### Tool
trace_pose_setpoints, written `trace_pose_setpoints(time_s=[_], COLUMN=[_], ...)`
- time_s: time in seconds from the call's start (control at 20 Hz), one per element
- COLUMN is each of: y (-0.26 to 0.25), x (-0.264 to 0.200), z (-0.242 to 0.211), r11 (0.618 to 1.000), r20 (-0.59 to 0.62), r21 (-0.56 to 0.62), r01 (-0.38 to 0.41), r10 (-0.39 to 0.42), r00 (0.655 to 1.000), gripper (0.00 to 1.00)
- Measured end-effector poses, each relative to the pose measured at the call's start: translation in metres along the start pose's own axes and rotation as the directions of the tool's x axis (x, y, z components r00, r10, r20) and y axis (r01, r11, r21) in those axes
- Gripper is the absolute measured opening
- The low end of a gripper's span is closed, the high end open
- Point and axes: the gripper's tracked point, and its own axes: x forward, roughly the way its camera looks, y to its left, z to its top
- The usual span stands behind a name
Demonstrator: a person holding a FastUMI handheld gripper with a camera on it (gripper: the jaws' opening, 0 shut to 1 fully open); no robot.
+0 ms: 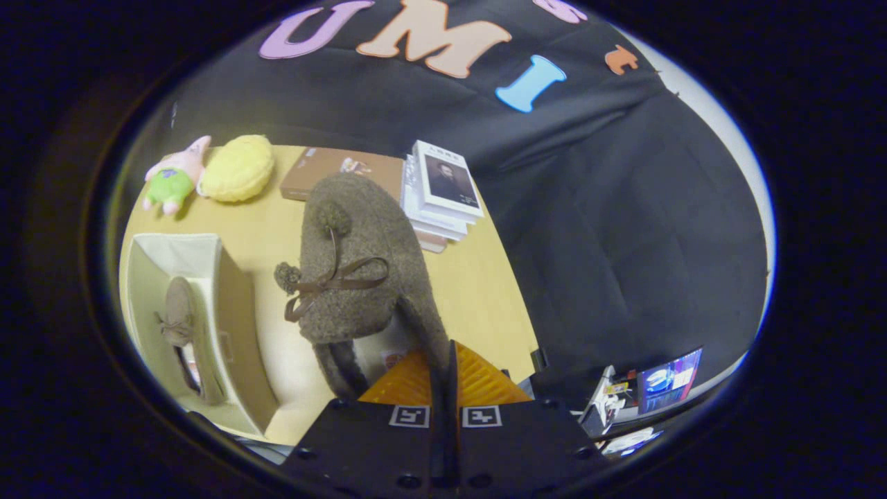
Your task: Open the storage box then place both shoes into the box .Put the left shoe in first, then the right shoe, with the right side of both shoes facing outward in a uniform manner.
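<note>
Jaws pinch the brown shoe (360, 270) by its heel rim, toe pointing straight ahead.

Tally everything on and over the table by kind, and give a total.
Shoes: 2, one in the box, one held up, pinched in the shut claw at its rim
Box: 1
Plush toys: 2, pink and yellow
Books: a brown one lying flat, plus a stack whose count I cannot tell
Total: 6 countable things plus the stack
</note>
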Motion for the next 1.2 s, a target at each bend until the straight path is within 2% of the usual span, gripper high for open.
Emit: trace_pose_setpoints(time_s=[0.3, 0.55, 0.85, 1.2], y=[0.089, 0.143, 0.204, 0.230], x=[-0.061, -0.091, -0.082, -0.039], z=[0.011, 0.005, -0.020, -0.067], r11=[0.992, 0.982, 0.964, 0.955], r20=[0.051, 0.032, -0.094, -0.228], r21=[-0.030, -0.056, -0.047, -0.083], r01=[-0.123, -0.183, -0.262, -0.286], r10=[0.124, 0.185, 0.257, 0.261], r00=[0.991, 0.982, 0.962, 0.938], gripper=[0.03, 0.03, 0.03, 0.03])
